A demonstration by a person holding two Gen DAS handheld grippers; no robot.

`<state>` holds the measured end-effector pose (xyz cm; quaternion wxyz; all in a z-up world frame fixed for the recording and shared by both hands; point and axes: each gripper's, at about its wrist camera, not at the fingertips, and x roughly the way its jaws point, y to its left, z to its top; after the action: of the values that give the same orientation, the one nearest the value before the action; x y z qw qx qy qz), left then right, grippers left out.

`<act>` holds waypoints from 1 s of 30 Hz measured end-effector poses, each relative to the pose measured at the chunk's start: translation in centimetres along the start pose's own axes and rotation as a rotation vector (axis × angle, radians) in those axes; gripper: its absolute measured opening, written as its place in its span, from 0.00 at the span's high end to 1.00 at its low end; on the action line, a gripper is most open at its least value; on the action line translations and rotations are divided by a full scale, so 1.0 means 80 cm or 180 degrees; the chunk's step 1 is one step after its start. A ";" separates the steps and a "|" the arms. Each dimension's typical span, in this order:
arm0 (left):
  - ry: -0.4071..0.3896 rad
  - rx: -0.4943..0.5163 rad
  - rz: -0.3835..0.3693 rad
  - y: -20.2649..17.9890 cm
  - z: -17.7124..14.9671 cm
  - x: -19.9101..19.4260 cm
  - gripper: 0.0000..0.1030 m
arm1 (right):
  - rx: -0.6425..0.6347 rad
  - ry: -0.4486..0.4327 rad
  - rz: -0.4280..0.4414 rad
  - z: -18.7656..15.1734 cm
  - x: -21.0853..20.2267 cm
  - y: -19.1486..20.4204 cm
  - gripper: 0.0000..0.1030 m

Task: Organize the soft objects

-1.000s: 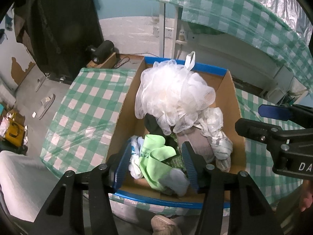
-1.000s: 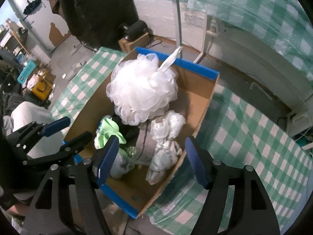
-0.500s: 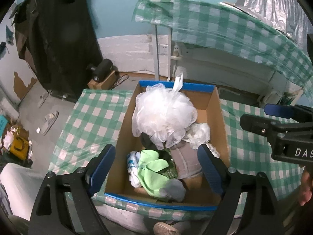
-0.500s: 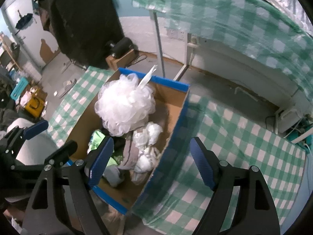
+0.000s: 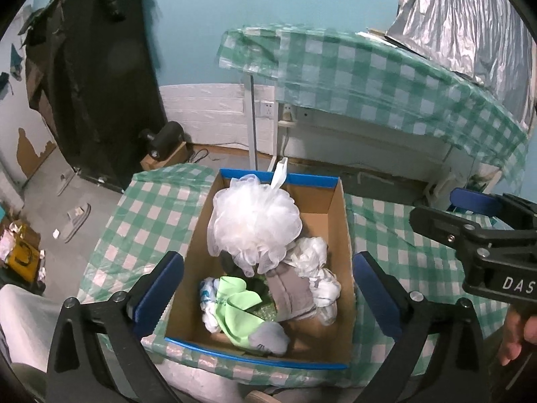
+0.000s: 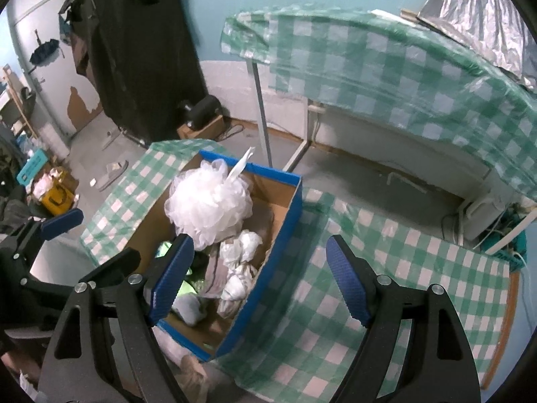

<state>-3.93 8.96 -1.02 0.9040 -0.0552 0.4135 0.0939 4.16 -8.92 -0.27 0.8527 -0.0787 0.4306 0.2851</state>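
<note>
1. We are holding the left gripper (image 5: 266,297) above the near end of the cardboard box (image 5: 339,221). Its jaws are opening wide with nothing gripped, though in the picture they frame the green sock (image 5: 240,315) lying below.

2. We are keeping the right gripper (image 6: 260,280) unclenched and empty, over the box's blue right wall and the checked cloth beside it. It also shows at the right edge of the left wrist view (image 5: 470,231).

3. The soft objects are all sitting in the box, at the centre of both views: the white mesh pouf (image 5: 255,225) at the far end, a grey cloth (image 5: 290,285) and a knotted white bundle (image 5: 322,282) beneath it, and the green sock at the near end.

4. We are judging the pouf the likeliest trouble: it is riding high above the rim, so a nudge from either gripper could roll it out.

5. The two grippers are working near each other, so a careless reach could knock them together or catch the box wall and shift the box.

6. The box is resting on a low table (image 6: 386,285) under a green checked plastic cloth, which looks slick and wrinkled, so the box may slide on it.

7. Beyond, at the upper right, a second checked table (image 5: 369,77) is standing against a teal wall; dark clothing (image 5: 97,77) is hanging at the upper left, with floor clutter below.
</note>
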 end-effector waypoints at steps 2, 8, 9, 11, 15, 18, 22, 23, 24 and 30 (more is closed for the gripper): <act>0.0038 -0.0026 0.0011 0.000 0.002 0.002 0.01 | -0.0006 -0.0056 -0.0032 -0.001 -0.006 -0.002 0.21; 0.0071 -0.0005 0.0064 -0.006 0.001 0.005 0.01 | 0.0053 -0.0094 -0.0054 -0.006 -0.007 -0.010 0.20; 0.0070 0.0007 0.0070 -0.008 0.000 0.006 0.01 | 0.0067 -0.0096 -0.0058 -0.008 -0.007 -0.012 0.20; 0.0071 0.0043 0.0090 -0.012 0.000 0.006 0.01 | 0.0087 -0.0083 -0.0055 -0.009 -0.006 -0.014 0.20; 0.0107 0.0073 0.0104 -0.016 0.000 0.009 0.01 | 0.0088 -0.0079 -0.0050 -0.010 -0.006 -0.015 0.20; 0.0123 0.0069 0.0115 -0.016 -0.001 0.010 0.01 | 0.0090 -0.0086 -0.0050 -0.010 -0.006 -0.016 0.20; 0.0134 0.0070 0.0125 -0.017 0.000 0.011 0.01 | 0.0109 -0.0079 -0.0053 -0.011 -0.004 -0.020 0.20; 0.0137 0.0072 0.0123 -0.017 0.000 0.011 0.01 | 0.0109 -0.0075 -0.0056 -0.012 -0.003 -0.021 0.20; 0.0138 0.0073 0.0124 -0.017 0.000 0.011 0.01 | 0.0111 -0.0074 -0.0055 -0.012 -0.004 -0.022 0.20; 0.0172 0.0100 0.0109 -0.020 -0.003 0.013 0.01 | 0.0118 -0.0045 -0.0047 -0.014 -0.004 -0.023 0.20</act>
<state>-3.09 7.48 -1.89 0.8915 -0.0364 0.4400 0.1014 4.29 -11.01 -0.94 0.8591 -0.0641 0.4293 0.2713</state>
